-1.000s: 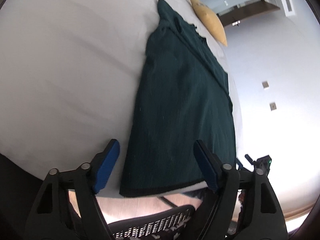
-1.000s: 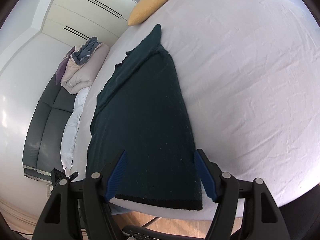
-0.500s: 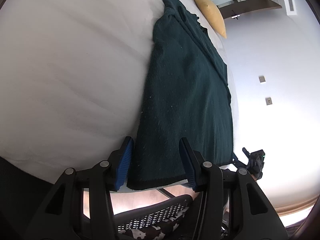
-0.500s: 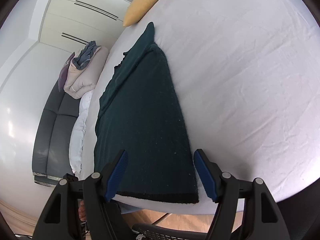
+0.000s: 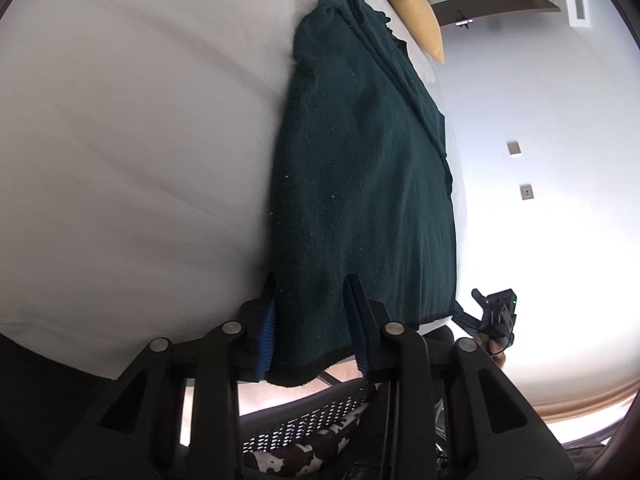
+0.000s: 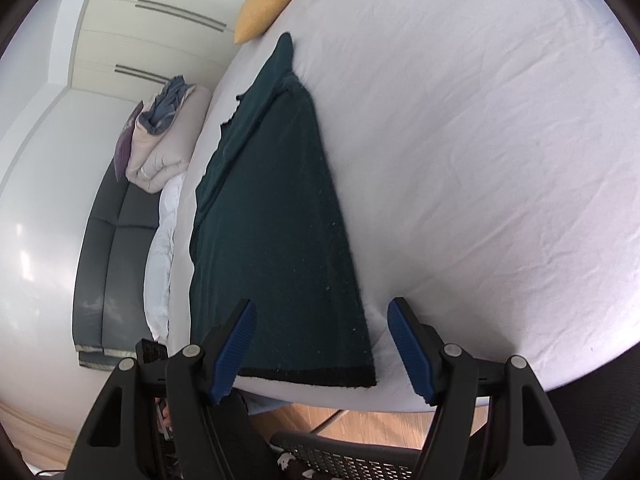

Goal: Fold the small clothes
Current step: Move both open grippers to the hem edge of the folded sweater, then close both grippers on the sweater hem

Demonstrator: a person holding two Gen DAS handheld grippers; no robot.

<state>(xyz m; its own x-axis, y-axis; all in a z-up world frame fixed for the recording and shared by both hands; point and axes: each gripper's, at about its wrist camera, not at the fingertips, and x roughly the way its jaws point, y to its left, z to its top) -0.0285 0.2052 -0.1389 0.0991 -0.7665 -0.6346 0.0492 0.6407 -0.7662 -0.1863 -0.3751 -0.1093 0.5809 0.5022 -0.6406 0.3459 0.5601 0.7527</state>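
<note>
A dark green garment (image 5: 364, 184) is laid out long and flat on a white bed sheet (image 6: 480, 140), near the side edge of the bed, with its near hem at the foot edge. A yellow pillow (image 6: 272, 0) is seen at the far end, beyond the collar.

The step in hand is judged to be the taking of the near hem, so that the garment can be folded away toward the collar. The left gripper (image 5: 310, 320) is placed over the left corner of the hem, and its jaws are closing; the cloth is bunched between the two blue pads (image 5: 266, 332), and it looks already pinched, although it cannot be told how firm the grip is. The right gripper (image 6: 322, 344) is held just above the right corner of the hem with its jaws wide apart. The corner lies between the pads (image 6: 236, 344) but is not touched by them.

For the next move, the right jaws probably need to be lowered onto the hem and closed on it. After that both corners should be lifted together and at the same height, otherwise the fold will be drawn crooked.

Both grippers are pointed forward and downward along the garment, side by side, from the foot of the bed. The hands themselves are not shown.
</note>
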